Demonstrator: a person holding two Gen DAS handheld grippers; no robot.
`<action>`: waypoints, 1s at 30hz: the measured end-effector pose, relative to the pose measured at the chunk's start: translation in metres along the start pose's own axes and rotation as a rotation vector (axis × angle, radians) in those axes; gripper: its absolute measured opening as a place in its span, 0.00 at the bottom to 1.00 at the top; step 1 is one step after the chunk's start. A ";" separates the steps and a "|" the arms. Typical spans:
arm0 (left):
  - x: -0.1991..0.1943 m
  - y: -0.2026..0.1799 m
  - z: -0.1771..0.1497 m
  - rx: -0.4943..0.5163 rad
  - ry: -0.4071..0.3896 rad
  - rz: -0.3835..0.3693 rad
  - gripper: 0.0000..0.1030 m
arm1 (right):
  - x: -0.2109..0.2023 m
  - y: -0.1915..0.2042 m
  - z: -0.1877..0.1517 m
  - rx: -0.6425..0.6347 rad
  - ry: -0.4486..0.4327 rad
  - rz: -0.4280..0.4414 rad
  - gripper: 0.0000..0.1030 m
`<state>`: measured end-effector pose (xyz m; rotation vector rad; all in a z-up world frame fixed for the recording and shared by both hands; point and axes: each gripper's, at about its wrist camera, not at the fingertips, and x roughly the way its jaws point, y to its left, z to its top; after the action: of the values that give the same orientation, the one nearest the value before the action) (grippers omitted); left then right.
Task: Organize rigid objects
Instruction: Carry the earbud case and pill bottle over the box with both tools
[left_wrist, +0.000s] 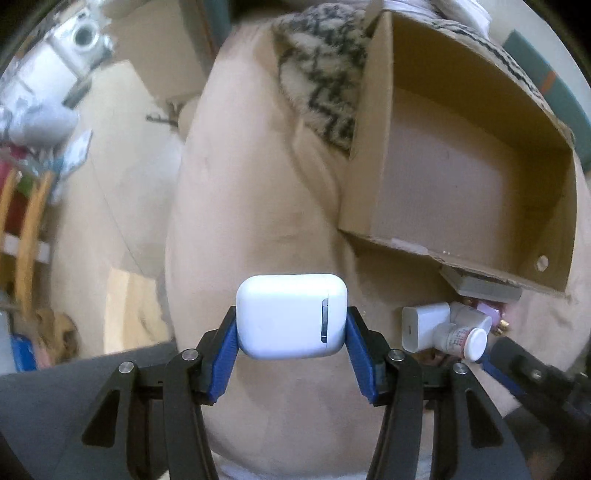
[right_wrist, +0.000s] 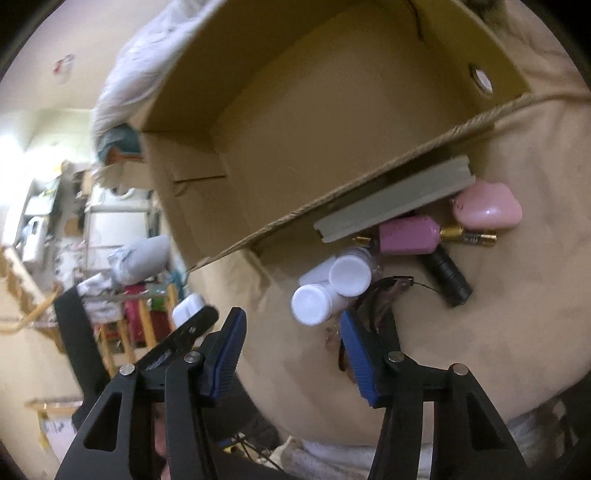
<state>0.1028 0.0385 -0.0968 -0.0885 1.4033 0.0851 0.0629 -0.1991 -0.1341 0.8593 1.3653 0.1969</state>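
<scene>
My left claw (left_wrist: 291, 339) is clenched on a smooth white rounded-rectangle earbud case (left_wrist: 291, 317), both blue ribbed pads (left_wrist: 226, 354) pressed against its sides, and the case hangs above the beige cushioned surface (left_wrist: 258, 206). My right claw (right_wrist: 291, 350) stands released, nothing between its blue pads (right_wrist: 356, 354); the right-hand pad sits in front of a pair of dark-framed glasses (right_wrist: 384, 299) lying on the cushion.

Just beyond the right claw lies a heap of small things: two white-capped plastic bottles (right_wrist: 332, 288) on their sides and touching, a black cylinder (right_wrist: 448, 275), a pink plastic bottle-shaped piece (right_wrist: 408, 235), a gold-and-black battery (right_wrist: 469, 234), and a pink glossy rounded case (right_wrist: 487, 206). Seen from the left claw, a white square charger block (left_wrist: 424, 325) rests against the bottles.

A flat grey slab (right_wrist: 399, 201) is wedged under the near wall of the open brown cardboard box (left_wrist: 380, 122), whose floor looks bare. Behind the box lies a fuzzy white-and-black patterned blanket (left_wrist: 325, 74).
</scene>
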 end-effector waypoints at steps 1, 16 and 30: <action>0.002 0.001 -0.001 -0.006 -0.002 -0.002 0.50 | 0.003 0.001 0.000 0.010 -0.001 -0.018 0.56; 0.010 0.003 0.004 -0.040 -0.003 -0.033 0.50 | 0.023 0.003 -0.006 -0.017 0.001 -0.124 0.27; -0.007 0.000 0.003 -0.009 -0.100 0.008 0.49 | -0.051 -0.006 -0.014 -0.154 -0.046 0.031 0.27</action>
<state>0.1047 0.0391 -0.0894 -0.0847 1.3038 0.1012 0.0354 -0.2271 -0.0981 0.7519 1.2772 0.3005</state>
